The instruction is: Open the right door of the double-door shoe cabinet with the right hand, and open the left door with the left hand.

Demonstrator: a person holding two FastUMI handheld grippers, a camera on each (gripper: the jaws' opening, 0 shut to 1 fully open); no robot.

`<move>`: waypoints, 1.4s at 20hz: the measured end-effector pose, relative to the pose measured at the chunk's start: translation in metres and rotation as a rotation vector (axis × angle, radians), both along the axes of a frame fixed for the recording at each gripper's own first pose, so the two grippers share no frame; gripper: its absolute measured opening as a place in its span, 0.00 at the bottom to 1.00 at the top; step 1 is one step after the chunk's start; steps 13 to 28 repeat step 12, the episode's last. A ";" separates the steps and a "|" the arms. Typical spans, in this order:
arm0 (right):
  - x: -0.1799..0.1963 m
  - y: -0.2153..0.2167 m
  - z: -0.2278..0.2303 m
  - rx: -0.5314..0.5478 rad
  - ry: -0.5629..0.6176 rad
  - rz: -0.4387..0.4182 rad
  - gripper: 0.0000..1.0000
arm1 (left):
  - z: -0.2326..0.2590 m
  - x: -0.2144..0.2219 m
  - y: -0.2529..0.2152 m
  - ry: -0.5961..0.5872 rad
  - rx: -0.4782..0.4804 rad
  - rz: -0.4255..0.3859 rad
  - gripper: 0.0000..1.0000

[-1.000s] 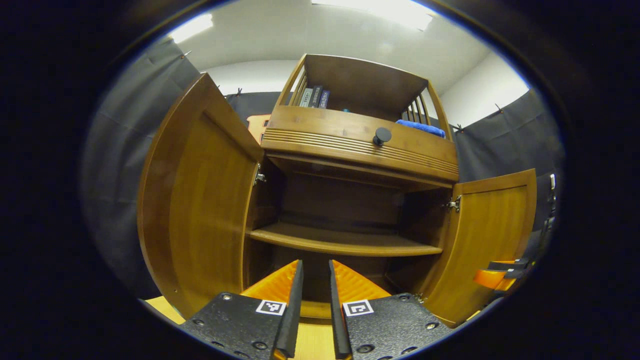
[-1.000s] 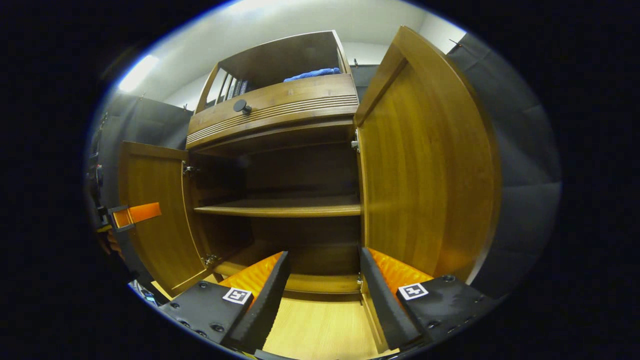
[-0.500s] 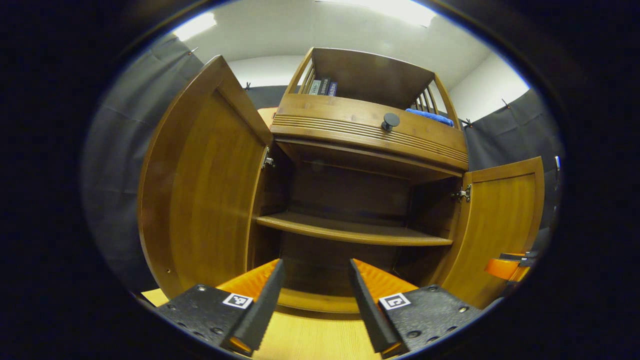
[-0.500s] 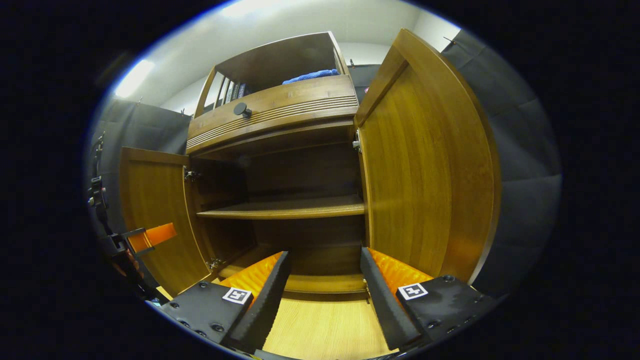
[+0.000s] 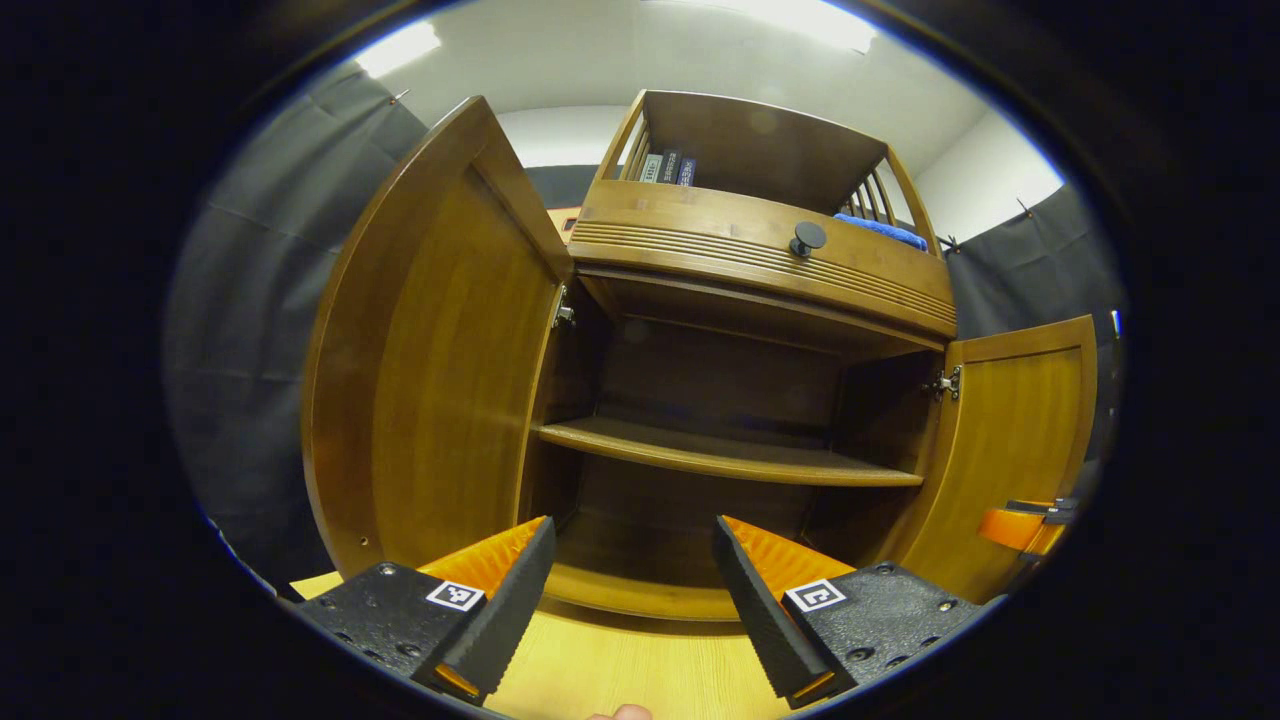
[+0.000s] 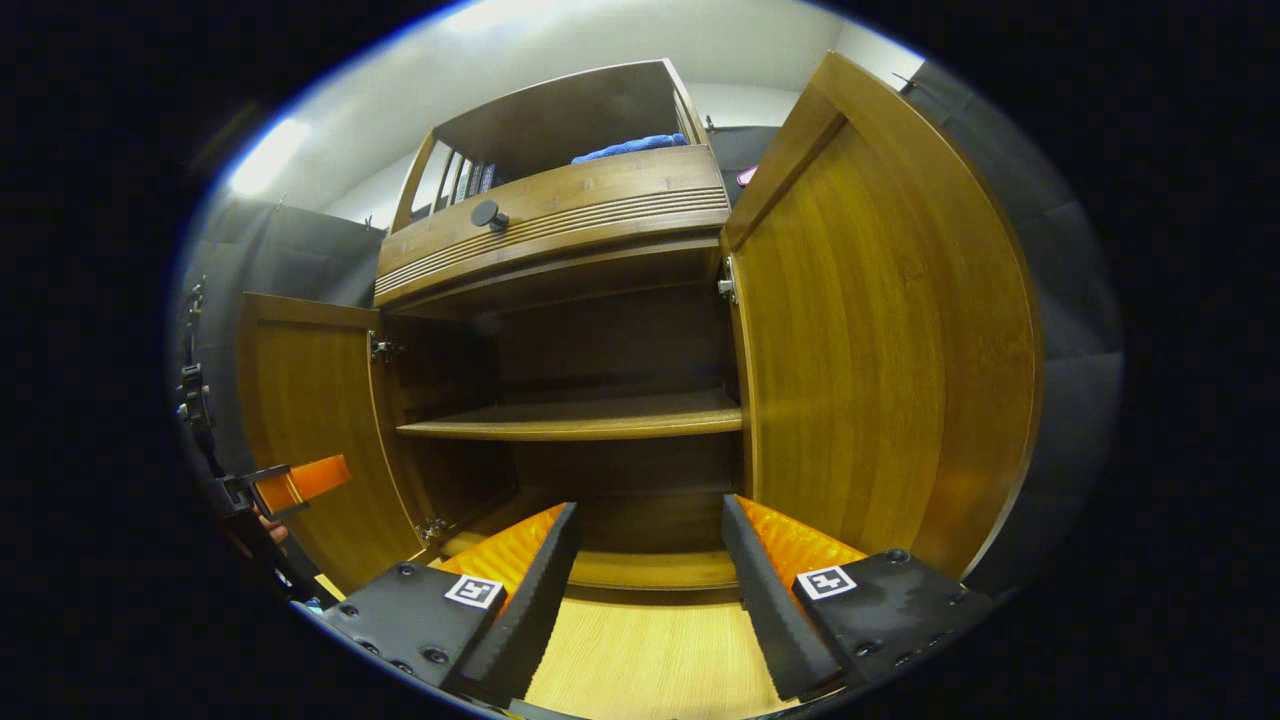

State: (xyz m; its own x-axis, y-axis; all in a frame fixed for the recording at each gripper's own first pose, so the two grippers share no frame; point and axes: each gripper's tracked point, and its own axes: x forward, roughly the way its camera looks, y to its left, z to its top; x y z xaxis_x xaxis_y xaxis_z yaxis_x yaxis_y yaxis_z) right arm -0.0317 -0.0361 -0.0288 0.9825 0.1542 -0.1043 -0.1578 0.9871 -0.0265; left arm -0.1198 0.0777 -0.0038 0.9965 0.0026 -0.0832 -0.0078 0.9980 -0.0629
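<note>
Both grippers, left gripper (image 5: 632, 590) and right gripper (image 6: 646, 575), sit spread and empty before the cabinet (image 5: 765, 255); with left door (image 5: 440, 370) and right door (image 6: 880, 340) swung wide, draw straight back, clear of door edges.

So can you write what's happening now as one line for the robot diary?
left door: open | right door: open | left gripper: open, empty | right gripper: open, empty | cabinet shelf: bare

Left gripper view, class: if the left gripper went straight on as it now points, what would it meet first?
Probably nothing at first: the open left gripper points between both open doors into the brown wooden shoe cabinet, under its middle shelf; depth is unclear.
</note>
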 end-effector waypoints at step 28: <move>-0.002 0.016 -0.002 0.000 0.003 0.012 0.99 | 0.006 0.002 0.004 -0.029 0.031 -0.013 0.91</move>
